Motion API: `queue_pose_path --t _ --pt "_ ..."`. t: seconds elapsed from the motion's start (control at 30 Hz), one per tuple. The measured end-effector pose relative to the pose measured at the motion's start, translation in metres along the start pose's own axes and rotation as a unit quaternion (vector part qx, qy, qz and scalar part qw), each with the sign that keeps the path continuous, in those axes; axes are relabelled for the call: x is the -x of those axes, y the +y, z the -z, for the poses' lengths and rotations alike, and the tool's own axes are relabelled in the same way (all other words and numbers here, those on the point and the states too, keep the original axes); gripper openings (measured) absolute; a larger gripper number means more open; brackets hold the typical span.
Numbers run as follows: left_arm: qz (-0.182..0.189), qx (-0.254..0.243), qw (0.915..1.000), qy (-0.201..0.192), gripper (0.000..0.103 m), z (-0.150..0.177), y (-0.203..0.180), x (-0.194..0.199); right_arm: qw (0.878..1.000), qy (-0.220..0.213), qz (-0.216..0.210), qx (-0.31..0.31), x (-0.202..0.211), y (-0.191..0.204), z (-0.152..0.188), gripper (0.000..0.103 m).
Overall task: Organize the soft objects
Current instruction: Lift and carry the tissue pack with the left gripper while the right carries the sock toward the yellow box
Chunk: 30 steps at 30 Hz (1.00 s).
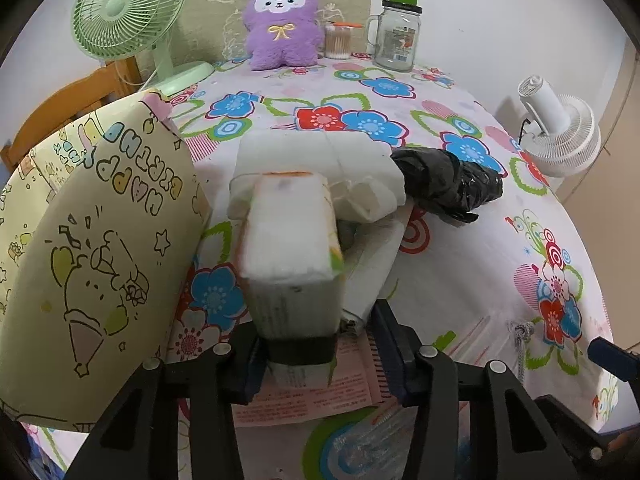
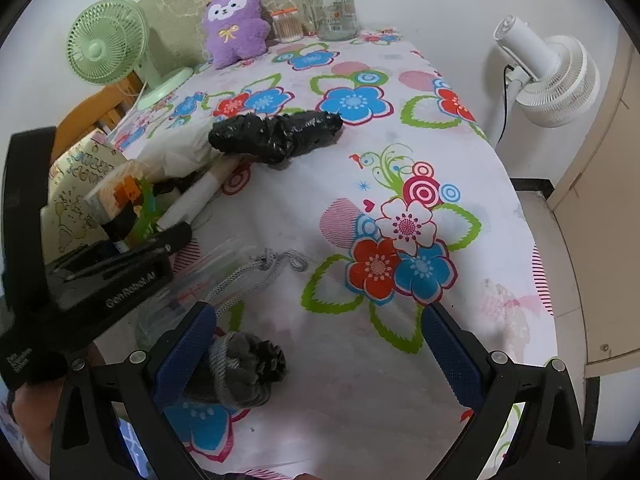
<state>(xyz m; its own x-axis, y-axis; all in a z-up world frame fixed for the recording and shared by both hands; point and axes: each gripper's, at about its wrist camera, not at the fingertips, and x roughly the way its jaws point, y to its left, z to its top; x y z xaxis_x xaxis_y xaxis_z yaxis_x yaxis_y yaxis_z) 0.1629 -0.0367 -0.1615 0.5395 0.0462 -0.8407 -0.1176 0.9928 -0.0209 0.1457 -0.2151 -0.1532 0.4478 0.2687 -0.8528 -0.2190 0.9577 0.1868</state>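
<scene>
Evidently lodged between the fingers of the left claw (image 1: pixel 316 344): a tissue pack (image 1: pixel 288 232), long axis running straight ahead along the fingers, far end raised and blurred. Pressed against the left pad, with a sliver of gap showing on the right side, so cannot tell whether truly clamped or only resting there.

Just to the left of the pack, nearly touching: a yellow gift bag (image 1: pixel 100 240), standing tilted, mouth not visible from this angle. Probably the pack's destination, judging by the task; if so, calls for a short swing leftward and a tip downward, with the pack's narrow end leading. Directly ahead, lying on the surface (image 2: pixel 440 160): a folded white bag (image 1: pixel 320 160), and touching its right edge a black plastic bundle (image 1: pixel 444 184), long axis crosswise to the left claw.

Spread wide and holding nothing: the right claw (image 2: pixel 316 336), pitched down over the flowered cloth. Beside its left finger, partly under it: a grey drawstring pouch (image 2: pixel 240 364), its cord (image 2: pixel 256 276) trailing forward and left. Off-centre, then, not between the fingers; would need a nudge leftward before closing. Far nearer the right claw than the left. Black bundle well ahead of the right claw, slightly left, lying crosswise to its fingers.
</scene>
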Motion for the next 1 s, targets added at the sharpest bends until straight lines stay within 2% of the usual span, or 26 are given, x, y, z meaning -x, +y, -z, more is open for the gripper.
queue_pose_path --t 0.17,0.3,0.43,0.47,0.57,0.63,0.8,0.93,1.0 --pt "0.003 0.007 1.0000 -0.002 0.049 0.000 0.002 0.002 0.999 0.024 -0.038 0.010 -0.001 0.005 0.007 0.103" --pt "0.005 0.008 1.0000 -0.002 0.049 0.000 0.001 0.002 0.996 0.045 -0.069 -0.017 -0.009 0.003 0.011 0.103" --pt "0.005 0.008 0.9999 -0.005 0.049 0.001 0.001 0.003 0.995 0.048 -0.082 -0.028 -0.006 0.001 0.013 0.102" --pt "0.006 0.008 0.9999 -0.005 0.049 0.000 0.001 0.003 0.995 0.047 -0.083 -0.032 -0.006 0.000 0.013 0.096" --pt "0.006 0.010 0.9999 -0.005 0.049 0.001 0.002 0.004 0.997 0.045 -0.067 -0.013 -0.003 0.005 0.011 0.058" --pt "0.008 0.013 0.9999 -0.006 0.049 0.000 0.002 0.004 0.996 0.048 -0.079 0.000 -0.002 0.008 0.011 0.048" --pt "0.009 0.012 0.9998 -0.012 0.049 -0.003 0.001 0.008 0.996 0.036 -0.075 0.042 0.001 0.027 0.013 0.020" --pt "0.010 0.010 0.9998 -0.014 0.049 -0.004 0.001 0.010 0.998 0.021 -0.048 0.044 0.005 0.026 0.010 0.017" --pt "0.011 0.012 0.9998 -0.014 0.049 -0.004 0.002 0.010 0.999 0.010 -0.037 0.021 0.008 0.016 0.008 0.018"
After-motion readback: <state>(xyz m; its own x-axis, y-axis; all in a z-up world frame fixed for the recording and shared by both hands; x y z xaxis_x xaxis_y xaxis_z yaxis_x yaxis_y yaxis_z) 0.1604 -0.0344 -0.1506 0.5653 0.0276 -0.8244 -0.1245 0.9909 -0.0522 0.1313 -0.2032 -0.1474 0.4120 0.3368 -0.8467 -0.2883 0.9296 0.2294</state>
